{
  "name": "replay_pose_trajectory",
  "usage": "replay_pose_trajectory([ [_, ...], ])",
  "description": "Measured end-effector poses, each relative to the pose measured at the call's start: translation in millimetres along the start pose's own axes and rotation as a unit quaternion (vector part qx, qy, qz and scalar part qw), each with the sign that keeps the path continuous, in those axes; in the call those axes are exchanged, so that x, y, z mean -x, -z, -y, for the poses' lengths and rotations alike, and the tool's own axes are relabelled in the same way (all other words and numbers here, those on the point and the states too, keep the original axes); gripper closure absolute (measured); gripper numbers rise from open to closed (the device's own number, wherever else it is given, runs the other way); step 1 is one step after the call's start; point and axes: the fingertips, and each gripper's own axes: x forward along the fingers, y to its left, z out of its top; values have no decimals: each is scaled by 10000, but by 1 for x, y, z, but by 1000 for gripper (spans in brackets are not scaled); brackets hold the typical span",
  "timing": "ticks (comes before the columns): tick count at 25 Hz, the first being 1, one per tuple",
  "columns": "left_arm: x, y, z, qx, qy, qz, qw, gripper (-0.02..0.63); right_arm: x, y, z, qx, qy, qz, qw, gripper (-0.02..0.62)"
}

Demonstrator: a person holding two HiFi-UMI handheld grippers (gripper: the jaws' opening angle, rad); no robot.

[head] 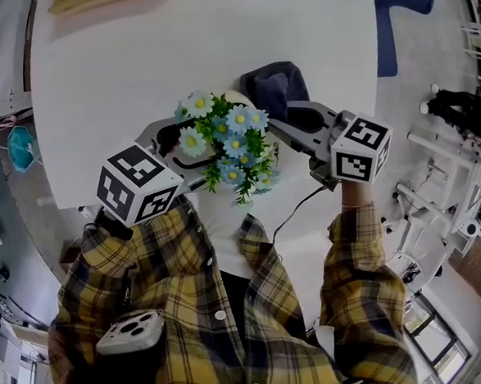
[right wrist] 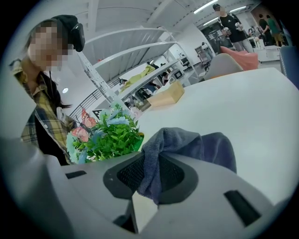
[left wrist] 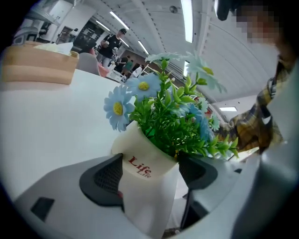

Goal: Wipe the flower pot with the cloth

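While the left gripper (left wrist: 150, 173) presses its two jaws against opposite sides of the flower pot (left wrist: 140, 164), you have the pot secured just under its rim, at the lower centre of the left gripper view. The blue and green flowers (left wrist: 163, 116) stand directly above the pads.

The right gripper (right wrist: 152, 181) is pinching a fold of the cloth (right wrist: 187, 142). The grey-blue bulk bunches out past the jaws toward the centre right of that view. Cloth and pot appear apart. In the head view the cloth sits at upper centre, just beyond the flowers, and the foliage hides the pot.

Assessment: the step in hand is bringing cloth to pot wall.
- Lead with the loose bunch, not the jaw tips.
- Approach below the foliage so the stems do not snag.
- Hold the left clamp firm, since the smooth, tapered wall looks likely to twist under a sideways rub.
- Present the bare wall with the red print toward the right gripper.

Pose: both grippers converge on the centre of the head view. The left marker cube (head: 137, 186) sits at centre left and the right marker cube (head: 361, 150) at centre right. Your plaid sleeves (head: 357, 269) come up from the lower frame. Whether the pot stands on the white table (head: 213, 41) or is lifted cannot be settled.
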Motion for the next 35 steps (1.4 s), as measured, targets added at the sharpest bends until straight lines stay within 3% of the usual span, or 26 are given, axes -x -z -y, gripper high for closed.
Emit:
replay_pose_trajectory([
  [6, 8, 9, -11, -461, 350, -813, 9950, 239, -12, 0, -3, 209, -273, -196, 9992, 534],
  [14, -3, 4, 2, -1121, 594, -1399, 9820, 239, -2, -12, 3, 335, -545, -275, 9976, 534],
  [26, -23, -2, 19, -2261, 1292, -2247, 9390, 239, 5, -16, 10, 307, -1105, -757, 9905, 534],
  [35, -26, -8, 18, -2535, 1655, -2467, 9206, 239, -12, -27, 6, 235, -1392, -743, 9872, 534],
])
